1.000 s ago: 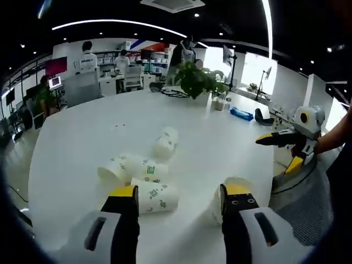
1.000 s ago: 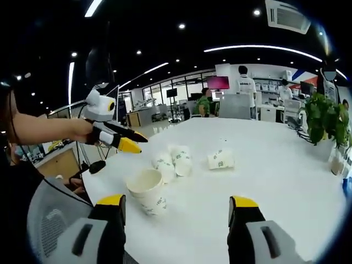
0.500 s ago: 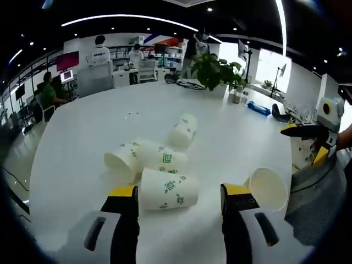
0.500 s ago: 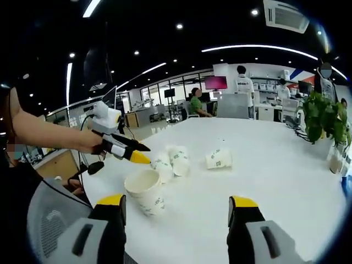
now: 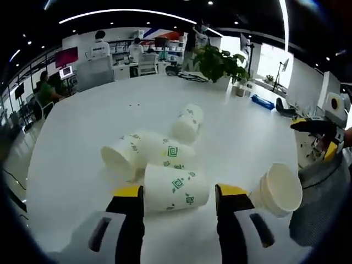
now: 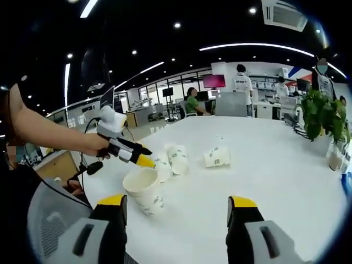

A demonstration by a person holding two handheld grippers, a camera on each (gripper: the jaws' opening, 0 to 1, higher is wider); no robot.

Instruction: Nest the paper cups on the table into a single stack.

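White paper cups (image 5: 147, 154) lie toppled in a cluster mid-table (image 5: 82, 132), one cup (image 5: 175, 188) sitting between the left gripper (image 5: 179, 199)'s wide jaws, apparently framed for grasping. The right gripper (image 6: 175, 206) hangs open, holding nothing.

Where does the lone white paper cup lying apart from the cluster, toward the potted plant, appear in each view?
Left gripper view: the lone white paper cup lies on its side above centre, beyond the cluster.
Right gripper view: the same cup lies right of the cluster, near centre.
Shared landmark: the green potted plant on the white table.
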